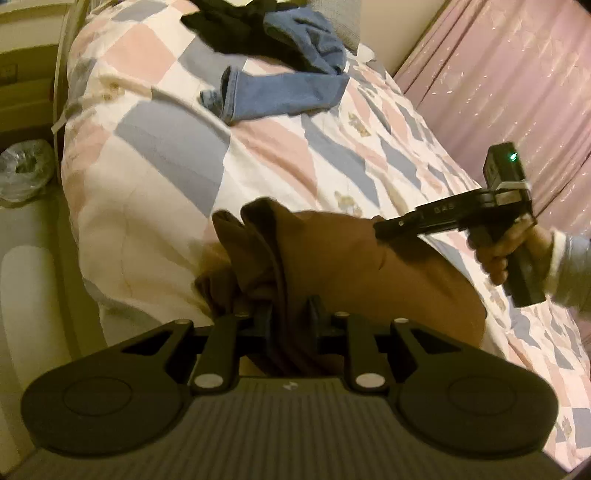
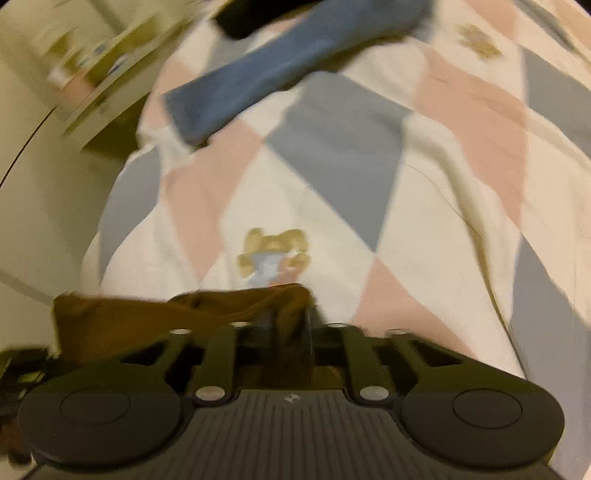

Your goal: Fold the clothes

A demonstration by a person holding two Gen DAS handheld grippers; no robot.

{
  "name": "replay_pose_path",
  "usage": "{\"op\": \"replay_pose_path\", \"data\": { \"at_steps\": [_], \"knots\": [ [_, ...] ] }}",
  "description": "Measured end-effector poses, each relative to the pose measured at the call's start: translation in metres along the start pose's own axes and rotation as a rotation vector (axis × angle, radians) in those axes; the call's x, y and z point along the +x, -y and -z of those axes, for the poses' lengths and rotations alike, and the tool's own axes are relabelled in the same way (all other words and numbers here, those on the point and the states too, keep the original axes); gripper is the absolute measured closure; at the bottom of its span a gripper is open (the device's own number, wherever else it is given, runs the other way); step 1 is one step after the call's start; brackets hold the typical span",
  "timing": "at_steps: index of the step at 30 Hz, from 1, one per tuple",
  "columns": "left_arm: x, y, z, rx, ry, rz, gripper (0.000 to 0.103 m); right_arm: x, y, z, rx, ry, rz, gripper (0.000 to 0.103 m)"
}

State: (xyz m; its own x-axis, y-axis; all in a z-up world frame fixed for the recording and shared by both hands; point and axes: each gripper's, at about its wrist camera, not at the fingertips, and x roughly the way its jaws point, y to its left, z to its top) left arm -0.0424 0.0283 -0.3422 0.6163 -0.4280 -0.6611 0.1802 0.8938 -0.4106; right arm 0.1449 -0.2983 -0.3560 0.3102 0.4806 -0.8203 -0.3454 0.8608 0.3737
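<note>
A brown garment (image 1: 351, 266) hangs stretched just above the patchwork quilt (image 1: 155, 177). My left gripper (image 1: 275, 306) is shut on a bunched edge of it. In the left wrist view my right gripper (image 1: 380, 227), held by a hand (image 1: 495, 254), pinches the garment's far corner. Its own camera shows the right gripper (image 2: 290, 317) shut on brown garment (image 2: 155, 321) cloth that trails off to the left. Blue jeans (image 1: 284, 92) and a black garment (image 1: 236, 29) lie farther up the bed; the blue jeans (image 2: 277, 70) show blurred in the right wrist view.
A pink curtain (image 1: 509, 81) hangs along the bed's right side. At the left stand pale furniture (image 1: 26, 55) and a crumpled plastic bag (image 1: 26, 170). The quilt (image 2: 369, 184) stretches ahead, and the right wrist view is motion-blurred.
</note>
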Motion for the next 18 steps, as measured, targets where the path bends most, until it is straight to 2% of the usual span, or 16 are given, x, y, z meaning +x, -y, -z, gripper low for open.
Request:
{"op": "replay_pose_path", "data": {
  "at_steps": [2, 4, 6, 8, 10, 12, 13, 15, 18],
  "knots": [
    [-0.013, 0.004, -0.001, 0.043, -0.001, -0.052, 0.073, -0.022, -0.004, 0.006, -0.015, 0.072, 0.057, 0.054],
    [-0.029, 0.009, 0.001, 0.070, -0.006, -0.090, 0.075, -0.047, -0.007, 0.012, -0.014, 0.126, 0.100, 0.052],
    [-0.047, 0.016, 0.005, 0.086, -0.022, -0.088, 0.075, -0.079, -0.018, 0.029, -0.087, 0.188, 0.143, 0.052],
    [-0.066, 0.036, 0.014, 0.110, -0.034, -0.041, 0.079, -0.109, -0.038, 0.052, -0.220, 0.225, 0.191, 0.052],
    [-0.079, 0.059, 0.028, 0.125, -0.053, 0.019, 0.084, -0.127, -0.060, 0.085, -0.365, 0.214, 0.223, 0.053],
    [-0.088, 0.081, 0.045, 0.135, -0.076, 0.078, 0.085, -0.135, -0.085, 0.122, -0.521, 0.177, 0.246, 0.054],
    [-0.087, 0.089, 0.054, 0.120, -0.086, 0.091, 0.085, -0.137, -0.095, 0.138, -0.588, 0.158, 0.255, 0.059],
    [-0.081, 0.098, 0.071, 0.092, -0.098, 0.076, 0.085, -0.136, -0.110, 0.168, -0.712, 0.139, 0.273, 0.060],
    [-0.069, 0.102, 0.084, 0.057, -0.065, 0.028, 0.086, -0.129, -0.120, 0.194, -0.816, 0.136, 0.291, 0.060]
  ]
}}
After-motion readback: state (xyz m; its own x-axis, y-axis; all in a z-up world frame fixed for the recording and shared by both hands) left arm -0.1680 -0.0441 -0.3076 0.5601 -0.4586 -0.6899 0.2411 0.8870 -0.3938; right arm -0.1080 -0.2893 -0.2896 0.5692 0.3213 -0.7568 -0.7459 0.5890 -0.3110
